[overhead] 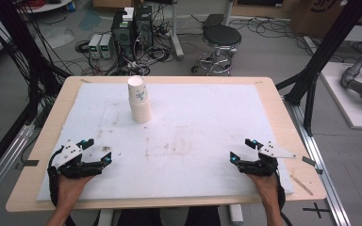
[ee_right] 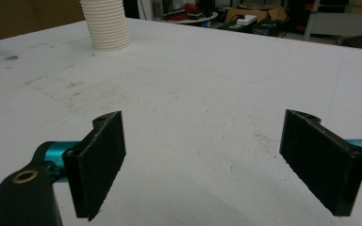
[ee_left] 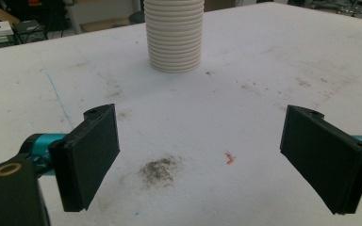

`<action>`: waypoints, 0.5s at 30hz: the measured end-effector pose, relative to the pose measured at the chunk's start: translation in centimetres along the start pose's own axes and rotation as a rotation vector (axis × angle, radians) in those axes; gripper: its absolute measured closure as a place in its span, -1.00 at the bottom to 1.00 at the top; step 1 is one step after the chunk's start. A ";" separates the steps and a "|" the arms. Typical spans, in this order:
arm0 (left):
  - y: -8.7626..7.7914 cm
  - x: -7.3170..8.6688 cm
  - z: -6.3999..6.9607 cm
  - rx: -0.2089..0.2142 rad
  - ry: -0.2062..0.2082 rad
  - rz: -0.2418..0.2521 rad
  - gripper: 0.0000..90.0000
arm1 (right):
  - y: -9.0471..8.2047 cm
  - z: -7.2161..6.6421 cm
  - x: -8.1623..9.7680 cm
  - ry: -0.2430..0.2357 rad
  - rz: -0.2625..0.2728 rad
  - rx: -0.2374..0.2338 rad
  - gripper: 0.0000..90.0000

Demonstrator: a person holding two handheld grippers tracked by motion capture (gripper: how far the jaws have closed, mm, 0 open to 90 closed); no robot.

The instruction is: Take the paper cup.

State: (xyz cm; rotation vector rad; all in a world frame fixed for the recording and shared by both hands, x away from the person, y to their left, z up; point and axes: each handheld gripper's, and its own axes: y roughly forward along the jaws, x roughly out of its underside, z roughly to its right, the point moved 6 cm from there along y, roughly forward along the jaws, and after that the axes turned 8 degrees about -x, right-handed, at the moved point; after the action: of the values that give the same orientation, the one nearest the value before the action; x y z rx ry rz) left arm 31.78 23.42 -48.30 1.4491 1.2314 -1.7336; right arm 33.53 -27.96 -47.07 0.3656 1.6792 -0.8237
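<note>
Two grippers, both mine, sit low on the near edge of the white foam mat (overhead: pixel 193 122) in the high view: my left gripper (overhead: pixel 95 149) at the near left corner, my right gripper (overhead: pixel 243 150) at the near right, each with its jaws spread wide and holding nothing. Well ahead of them, toward the far edge and a bit left of centre, stands a stack of paper cups (overhead: pixel 139 100), upside down, with a small leafy print on the top one. The mat lies on a wooden table (overhead: pixel 283 122) (a black stool (overhead: pixel 220 42) and tangled cables sit on the floor beyond).

Now the left gripper view: my left gripper (ee_left: pixel 198 155) has its black pads (ee_left: pixel 92 153) far apart, hovering over bare, smudged foam with a dark stain (ee_left: pixel 159 170) and a little red mark (ee_left: pixel 229 158) between them. The stack of paper cups (ee_left: pixel 175 35) rises straight ahead, well apart from the jaws.

Right gripper view next: my right gripper (ee_right: pixel 202 160) is just as wide open over empty mat, and the stack of paper cups (ee_right: pixel 105 26) stands far off at upper left.
</note>
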 end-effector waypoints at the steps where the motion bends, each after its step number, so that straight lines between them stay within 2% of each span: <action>1: 0.0 0.0 0.0 0.000 0.000 0.000 -0.73 | 0.0 0.0 0.0 0.000 0.000 0.000 -0.67; 6: 0.0 0.0 0.0 0.002 -0.007 -0.001 -0.73 | 0.0 0.3 0.0 0.028 0.000 -0.005 -0.67; 15: -0.1 0.0 0.0 -0.002 -0.007 0.011 -0.73 | -0.1 0.2 0.0 0.028 0.001 -0.010 -0.67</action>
State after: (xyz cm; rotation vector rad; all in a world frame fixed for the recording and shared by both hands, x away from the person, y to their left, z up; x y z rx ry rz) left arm 31.73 23.50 -48.24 1.4453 1.2191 -1.7286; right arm 33.65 -28.15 -47.07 0.3732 1.7087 -0.8129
